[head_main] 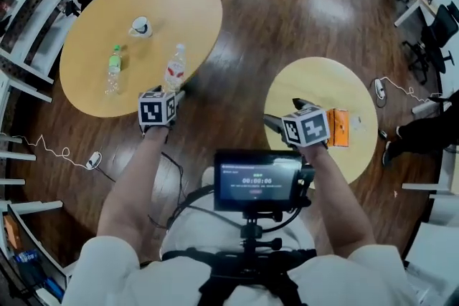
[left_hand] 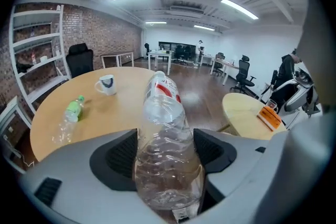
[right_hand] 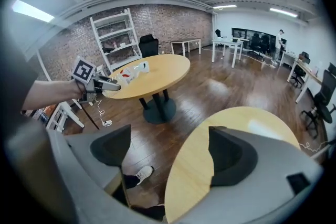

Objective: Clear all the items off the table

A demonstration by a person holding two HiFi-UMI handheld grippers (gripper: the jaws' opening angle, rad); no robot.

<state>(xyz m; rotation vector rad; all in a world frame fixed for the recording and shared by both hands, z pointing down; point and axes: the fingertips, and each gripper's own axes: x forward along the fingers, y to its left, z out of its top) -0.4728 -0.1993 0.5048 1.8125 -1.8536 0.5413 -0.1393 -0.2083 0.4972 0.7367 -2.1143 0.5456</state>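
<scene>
Left tool point(left_hand: 167, 155) is clenched on the clear bottle point(left_hand: 167, 128), pads on both sides of the lower body and neck pointing away. Gripping across the width probably suits the thin round wall. In the head view the bottle sits centre-left, at the near rim of the big worktop point(head_main: 93, 82). Green-label bottle point(head_main: 114, 61) and cup point(head_main: 140, 26) remain on it, upper left. Right tool point(right_hand: 168, 157) is released and empty over the small worktop point(head_main: 315, 82), by the orange box point(head_main: 338, 127), likely staged for it.
</scene>
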